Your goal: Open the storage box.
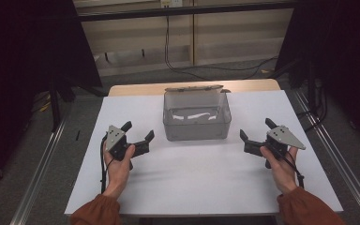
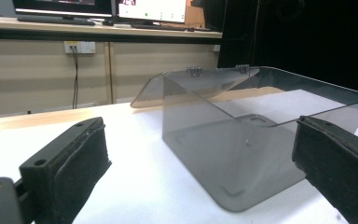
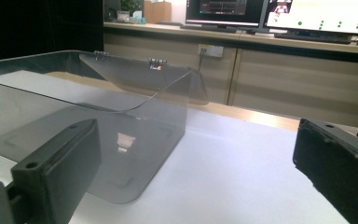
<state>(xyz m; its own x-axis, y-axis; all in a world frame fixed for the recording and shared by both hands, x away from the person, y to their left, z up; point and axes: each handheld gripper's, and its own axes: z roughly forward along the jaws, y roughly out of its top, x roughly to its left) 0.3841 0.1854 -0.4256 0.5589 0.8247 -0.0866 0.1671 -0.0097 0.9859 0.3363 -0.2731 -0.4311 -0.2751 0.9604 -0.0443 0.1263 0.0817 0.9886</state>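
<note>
A clear grey plastic box (image 1: 196, 123) stands at the middle of the white table (image 1: 201, 183), its hinged lid (image 1: 194, 88) swung back; it looks empty. My left gripper (image 1: 138, 131) rests to the box's left, jaws spread wide with nothing between them. To the box's right, my right gripper (image 1: 256, 130) is likewise open and empty. In the left gripper view the box (image 2: 256, 140) sits just beyond my left gripper (image 2: 200, 172). In the right gripper view the box (image 3: 84, 121) lies ahead and to the left of my right gripper (image 3: 196, 177).
The white sheet covers a wooden tabletop (image 1: 136, 88) whose far edge shows behind the box. Metal rails (image 1: 42, 164) run along both sides on the floor. Cables (image 1: 206, 68) lie on the floor behind. Monitors (image 3: 279, 14) stand on a counter farther back.
</note>
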